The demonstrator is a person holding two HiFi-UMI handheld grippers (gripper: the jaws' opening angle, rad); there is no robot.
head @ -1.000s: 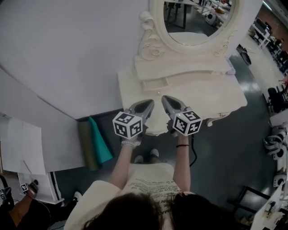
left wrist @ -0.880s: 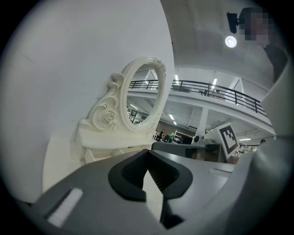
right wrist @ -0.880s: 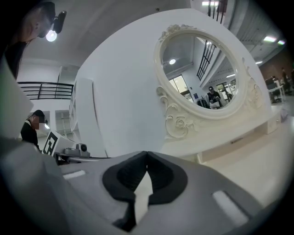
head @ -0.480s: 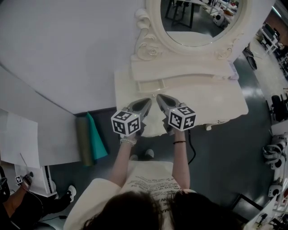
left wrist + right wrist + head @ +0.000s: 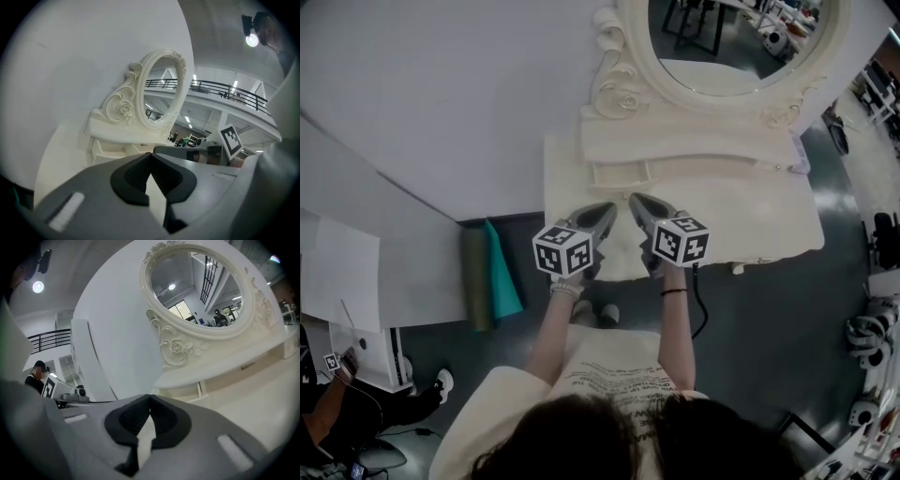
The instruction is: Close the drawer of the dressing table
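Observation:
The cream dressing table (image 5: 769, 220) stands against the white wall with an oval mirror (image 5: 731, 37) above it. A small drawer (image 5: 619, 174) at the left of its raised shelf stands pulled out; it also shows in the left gripper view (image 5: 108, 148) and the right gripper view (image 5: 194, 391). My left gripper (image 5: 610, 209) and right gripper (image 5: 634, 200) hover side by side over the tabletop's left part, just in front of the drawer, tips pointing at it. Both are shut with nothing between the pads (image 5: 151, 154) (image 5: 150, 397). Neither touches the drawer.
A teal and an olive roll (image 5: 492, 281) lean beside the table's left end. A black cable (image 5: 701, 309) hangs off the table's front edge. A white cabinet and a seated person (image 5: 337, 403) are at lower left. Chairs and gear (image 5: 872, 328) stand on the dark floor at right.
Both grippers have sunk a little toward the tabletop and edged closer to the open drawer. Their jaws have stayed shut and the drawer has not moved.

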